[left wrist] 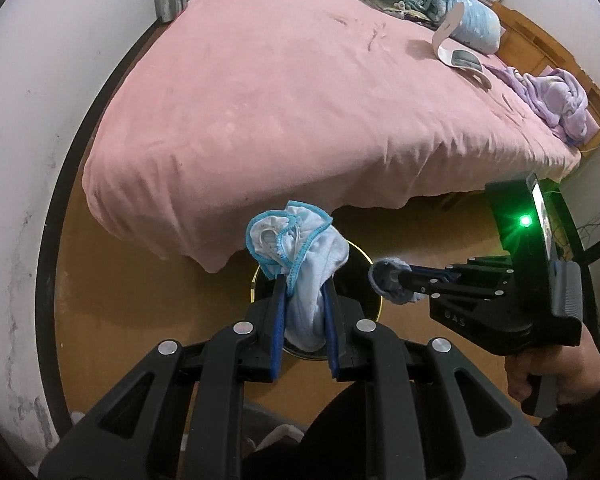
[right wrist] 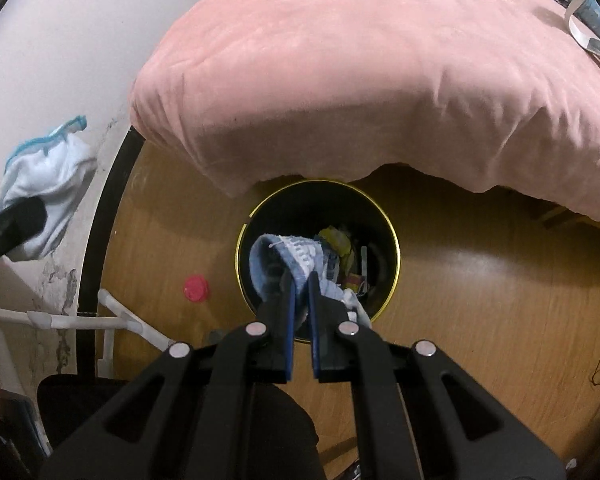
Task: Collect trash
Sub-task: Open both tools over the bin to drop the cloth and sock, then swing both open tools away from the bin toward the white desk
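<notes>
Pale blue cloth with a bright turquoise stitched hem is sitting clamped between the blue-padded fingers of the left tool, bunching upward above the tips and hanging over the round black bin with the thin gold rim that is standing on the wooden floor. Just to its right, the right tool is gripping a small fuzzy grey-blue knitted piece, with a hand wrapping its handle and a green light glowing on its body.

In the right wrist view, the right tool is pressing its pads together on that knitted piece, which is hanging directly above the bin's open mouth; yellow and dark scraps are lying inside. The pale blue cloth is showing at the far left of this view, in front of the white wall. A red round cap is lying on the floor left of the bin. A pink fleece blanket is covering the bed and draping close over the bin's far side.
</notes>
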`<action>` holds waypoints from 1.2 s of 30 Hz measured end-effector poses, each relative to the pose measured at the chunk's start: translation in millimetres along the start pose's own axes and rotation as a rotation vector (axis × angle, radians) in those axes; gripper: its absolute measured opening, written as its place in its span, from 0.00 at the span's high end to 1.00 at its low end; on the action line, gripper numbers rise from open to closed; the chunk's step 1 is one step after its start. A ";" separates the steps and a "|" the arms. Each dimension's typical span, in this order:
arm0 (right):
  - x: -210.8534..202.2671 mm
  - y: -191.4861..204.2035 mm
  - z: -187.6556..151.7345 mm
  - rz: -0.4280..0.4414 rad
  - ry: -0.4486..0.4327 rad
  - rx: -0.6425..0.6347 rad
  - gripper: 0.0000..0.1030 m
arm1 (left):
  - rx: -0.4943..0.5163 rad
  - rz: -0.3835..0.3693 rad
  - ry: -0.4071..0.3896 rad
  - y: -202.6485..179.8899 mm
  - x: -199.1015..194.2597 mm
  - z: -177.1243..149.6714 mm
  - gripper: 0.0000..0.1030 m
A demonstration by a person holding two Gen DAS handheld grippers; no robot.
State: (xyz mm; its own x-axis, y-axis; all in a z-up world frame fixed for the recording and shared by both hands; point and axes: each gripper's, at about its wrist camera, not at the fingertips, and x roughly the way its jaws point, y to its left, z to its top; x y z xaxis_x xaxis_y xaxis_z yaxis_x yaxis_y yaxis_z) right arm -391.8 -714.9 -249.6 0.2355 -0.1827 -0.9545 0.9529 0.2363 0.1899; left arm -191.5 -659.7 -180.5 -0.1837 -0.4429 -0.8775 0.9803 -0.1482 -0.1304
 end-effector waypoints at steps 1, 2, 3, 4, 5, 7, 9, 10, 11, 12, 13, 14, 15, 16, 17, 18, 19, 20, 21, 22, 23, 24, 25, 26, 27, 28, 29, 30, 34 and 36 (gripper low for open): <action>-0.2 -0.2 0.3 0.003 -0.002 0.000 0.93 | -0.004 -0.003 0.007 0.7 0.6 0.1 0.84; -0.8 -0.3 0.5 0.004 -0.004 0.001 0.93 | -0.006 -0.005 0.013 0.9 2.3 -0.5 0.84; -1.1 -0.8 0.9 0.005 -0.006 0.003 0.93 | -0.007 -0.005 0.017 0.8 2.8 -1.1 0.84; -2.3 -1.0 1.1 0.008 -0.010 0.005 0.93 | -0.005 -0.005 0.019 0.6 3.3 -1.7 0.84; -3.6 -1.1 1.3 0.010 -0.016 0.005 0.93 | -0.003 -0.003 0.021 0.1 3.9 -1.9 0.84; -5.5 -1.7 1.2 0.009 -0.026 0.008 0.93 | -0.002 -0.003 0.022 -0.1 3.5 -2.1 0.84; -5.6 -3.0 0.9 0.021 -0.027 0.019 0.92 | -0.002 -0.005 0.021 -0.3 3.2 -1.8 0.84; -4.3 -3.8 1.2 0.027 -0.024 0.022 0.82 | -0.001 -0.004 0.020 -0.3 3.1 -1.8 0.84; -3.6 -4.7 1.4 0.028 -0.025 0.026 0.69 | -0.002 -0.003 0.020 0.3 3.5 -2.0 0.84; -4.2 -5.8 1.6 0.021 -0.036 0.034 0.28 | -0.003 -0.004 0.021 1.0 3.4 -2.2 0.84; -7.4 -7.3 1.0 0.011 -0.059 0.046 0.18 | -0.005 -0.004 0.022 1.5 3.3 -2.4 0.84; -10.1 -8.2 2.4 0.011 -0.068 0.051 0.18 | -0.008 -0.005 0.024 1.5 3.5 -2.2 0.84; -11.3 -8.4 3.4 0.018 -0.067 0.053 0.18 | -0.010 -0.009 0.025 1.3 3.3 -1.9 0.84; -13.1 -9.4 3.8 0.022 -0.073 0.060 0.18 | -0.011 -0.015 0.026 1.1 3.0 -1.6 0.84; -15.0 -10.6 3.7 0.019 -0.082 0.068 0.18 | -0.011 -0.022 0.026 0.7 2.8 -1.4 0.84; -16.2 -11.9 3.8 0.015 -0.088 0.074 0.18 | -0.008 -0.027 0.026 0.2 3.0 -1.6 0.84; -16.5 -13.1 4.4 0.011 -0.090 0.080 0.18 | -0.006 -0.031 0.026 -0.2 3.1 -1.7 0.84; -16.9 -15.3 4.5 0.009 -0.093 0.091 0.18 | -0.004 -0.036 0.027 -0.8 3.1 -1.7 0.84; -17.2 -17.1 4.7 0.009 -0.093 0.099 0.18 | -0.003 -0.042 0.027 -0.8 3.3 -1.9 0.84; -17.5 -19.5 4.7 0.007 -0.094 0.111 0.18 | -0.004 -0.046 0.029 -1.2 3.4 -1.8 0.84; -18.1 -22.2 4.3 0.002 -0.098 0.125 0.18 | -0.005 -0.056 0.032 -1.4 4.0 -1.7 0.84; -18.9 -25.0 4.7 -0.002 -0.101 0.137 0.18 | -0.008 -0.070 0.037 -1.7 5.3 -1.4 0.84; -19.5 -28.1 4.4 -0.006 -0.105 0.152 0.18 | -0.010 -0.085 0.045 -2.0 7.2 -1.0 0.83; -19.7 -31.4 4.4 -0.007 -0.107 0.168 0.18 | -0.012 -0.111 0.061 -2.9 10.6 0.5 0.82; -19.6 -33.6 4.4 -0.007 -0.107 0.178 0.18 | -0.014 -0.120 0.065 -3.5 12.1 1.8 0.69; -18.8 -35.4 3.9 -0.007 -0.105 0.187 0.18 | -0.018 -0.123 0.060 -4.0 12.6 1.9 0.57; -18.5 -36.9 3.2 -0.007 -0.102 0.194 0.18 | -0.023 -0.118 0.045 -4.1 11.5 1.9 0.54; -18.2 -37.1 3.2 -0.004 -0.100 0.196 0.18 | -0.019 -0.113 0.038 -4.8 10.6 1.6 0.52; -18.4 -34.5 3.4 0.004 -0.097 0.186 0.18 | -0.013 -0.106 0.041 -6.8 9.2 1.0 0.44; -18.1 -33.2 3.3 0.015 -0.091 0.179 0.18 | -0.013 -0.100 0.039 -6.3 8.4 0.6 0.39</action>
State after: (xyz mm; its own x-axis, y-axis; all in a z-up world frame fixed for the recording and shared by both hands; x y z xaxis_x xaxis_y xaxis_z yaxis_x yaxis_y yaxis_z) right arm -427.1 -722.5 -237.9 0.2582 -0.2678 -0.9282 0.9661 0.0679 0.2492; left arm -199.3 -663.0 -186.8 -0.2777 -0.3913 -0.8773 0.9582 -0.1778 -0.2240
